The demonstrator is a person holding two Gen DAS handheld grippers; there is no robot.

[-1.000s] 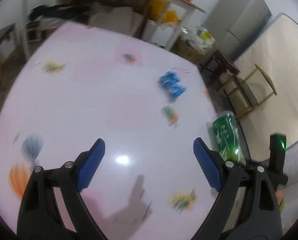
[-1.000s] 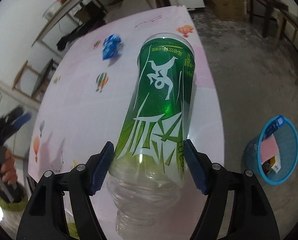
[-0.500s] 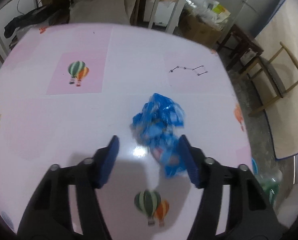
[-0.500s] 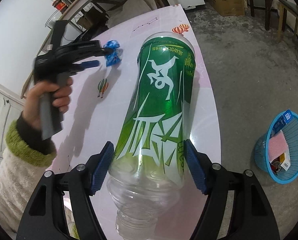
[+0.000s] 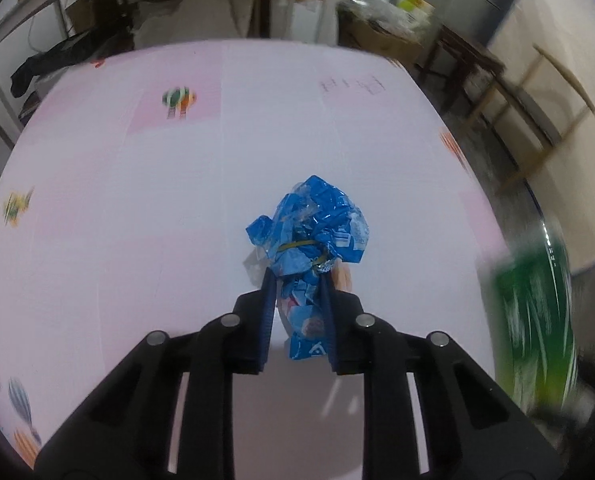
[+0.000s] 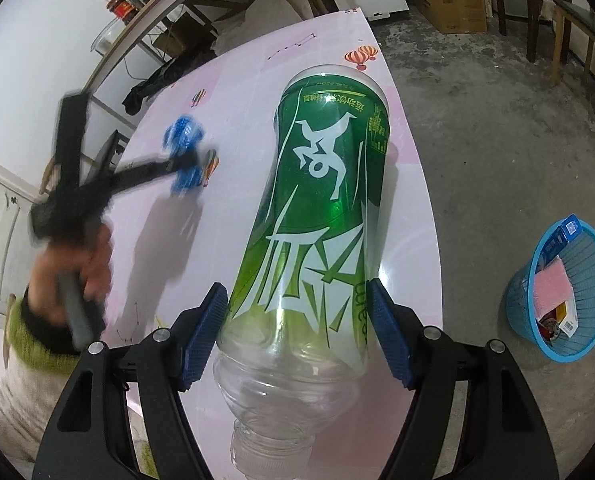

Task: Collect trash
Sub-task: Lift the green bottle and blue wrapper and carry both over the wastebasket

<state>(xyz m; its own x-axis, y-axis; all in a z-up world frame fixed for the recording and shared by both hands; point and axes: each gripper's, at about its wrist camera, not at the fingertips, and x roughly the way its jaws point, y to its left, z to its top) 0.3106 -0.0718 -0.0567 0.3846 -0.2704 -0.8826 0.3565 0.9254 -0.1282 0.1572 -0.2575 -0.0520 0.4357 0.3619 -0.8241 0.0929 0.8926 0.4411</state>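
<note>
The left tool (image 5: 297, 280) is gripping the crumpled blue wrapper (image 5: 311, 232) between its fingers, above the desk (image 5: 137, 220). The right tool (image 6: 297, 320) is clamping the green plastic bottle (image 6: 321, 208). Probably the next move is carrying both to the blue basket (image 6: 593, 344), on the floor right of it.

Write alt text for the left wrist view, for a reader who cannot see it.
The left gripper is shut on a crumpled blue wrapper, over a pink table printed with small hot-air balloons. A blurred green bottle shows at the right edge, with shelves, boxes and a wooden chair behind the table.
</note>
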